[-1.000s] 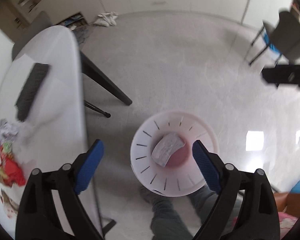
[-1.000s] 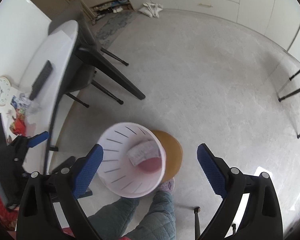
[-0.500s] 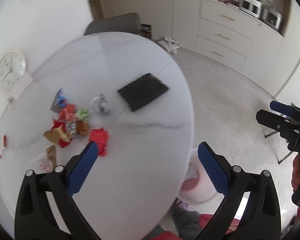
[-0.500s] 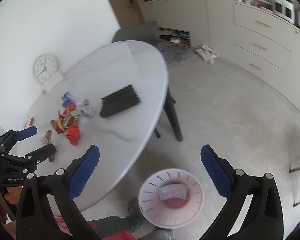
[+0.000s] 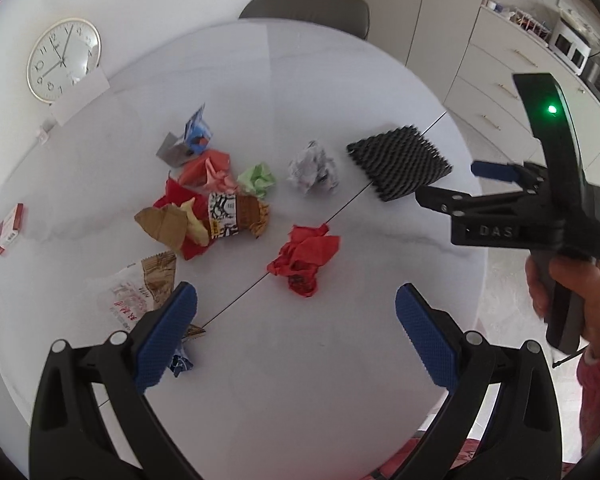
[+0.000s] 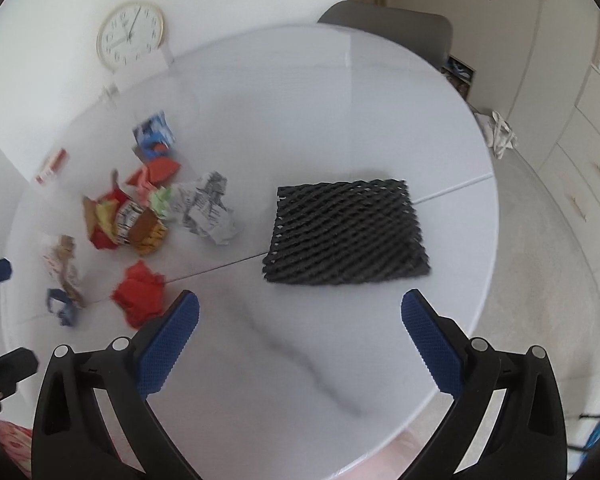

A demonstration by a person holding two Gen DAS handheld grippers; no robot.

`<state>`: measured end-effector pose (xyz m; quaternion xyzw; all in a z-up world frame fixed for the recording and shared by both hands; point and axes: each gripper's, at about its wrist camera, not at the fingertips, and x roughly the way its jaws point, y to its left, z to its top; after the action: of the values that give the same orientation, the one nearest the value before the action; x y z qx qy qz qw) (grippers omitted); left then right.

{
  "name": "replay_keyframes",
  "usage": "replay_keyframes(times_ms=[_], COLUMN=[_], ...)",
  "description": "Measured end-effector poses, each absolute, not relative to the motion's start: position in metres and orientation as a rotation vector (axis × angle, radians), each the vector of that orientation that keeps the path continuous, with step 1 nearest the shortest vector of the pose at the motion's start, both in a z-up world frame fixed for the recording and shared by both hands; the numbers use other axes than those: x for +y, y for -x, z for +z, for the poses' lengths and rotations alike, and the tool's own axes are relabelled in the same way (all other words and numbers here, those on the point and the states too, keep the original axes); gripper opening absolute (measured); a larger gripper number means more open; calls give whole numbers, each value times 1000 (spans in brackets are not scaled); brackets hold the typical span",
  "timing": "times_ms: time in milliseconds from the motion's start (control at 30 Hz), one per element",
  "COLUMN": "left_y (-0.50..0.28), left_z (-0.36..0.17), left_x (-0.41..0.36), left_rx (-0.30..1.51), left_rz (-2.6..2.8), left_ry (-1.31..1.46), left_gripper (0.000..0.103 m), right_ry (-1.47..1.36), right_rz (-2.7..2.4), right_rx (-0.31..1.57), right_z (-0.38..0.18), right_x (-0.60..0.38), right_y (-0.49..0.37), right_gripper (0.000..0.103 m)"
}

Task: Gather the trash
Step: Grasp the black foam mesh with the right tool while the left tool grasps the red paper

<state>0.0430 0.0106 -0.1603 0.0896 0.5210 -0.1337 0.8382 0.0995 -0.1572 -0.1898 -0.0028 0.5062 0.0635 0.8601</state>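
Left wrist view: the left claw [image 5: 296,320] hangs above the round desk [image 5: 300,380], jaws wide apart and empty. A red wad [image 5: 304,258] lies just beyond them. Past it sits a wrapper pile [image 5: 208,210], with a grey paper ball [image 5: 314,170] and black mesh [image 5: 398,162] to the wad's far right. The left finger hides part of a clear bag [image 5: 134,294] and a blue scrap [image 5: 180,362]. The right claw [image 5: 452,182] enters beside the mesh, seen side-on.

Right wrist view: the right claw [image 6: 300,328] is spread open, empty, the mesh [image 6: 344,232] just ahead. Left of the mesh, the blurred trash [image 6: 128,220] is hard to make out.
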Motion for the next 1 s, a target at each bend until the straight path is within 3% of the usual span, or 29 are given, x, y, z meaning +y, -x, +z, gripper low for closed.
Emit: replay_keyframes(times_ms=[267,333,533,600,700,767,933,1000], left_y=[-80,-89,-103,-106,-111,-116,-127,-129], left_z=[-216,-227,-242,-246,-251,-255,-260,-259], left_x=[-5,-8,-16,-17,-19,-20,-22,-21], left_rx=[1199,1222,1243,1246,1267,1282,1315,1318], left_rz=[-303,-300,-290,-286,-285,-288,-304,-302], left_ry=[-215,-214,-232,-235,-220,-201,-158,-146], left_gripper=[95,95,95,93,81,74,39,30], right_ry=[400,451,520,515,473,430,308,248], right_rz=[215,255,397,434,482,497,510,512], right_rx=[1069,1076,1095,1095,1114,1129,1148,1147], right_z=[-230,-235,-242,-239,-235,-233,-229,-224], right_x=[-144,-145,-148,-146,-145,-148,-160,-167], right_y=[-120,-124,-134,-136,-143,-147,-156,-157], right_gripper=[97,93,69,53,36,32,21,20])
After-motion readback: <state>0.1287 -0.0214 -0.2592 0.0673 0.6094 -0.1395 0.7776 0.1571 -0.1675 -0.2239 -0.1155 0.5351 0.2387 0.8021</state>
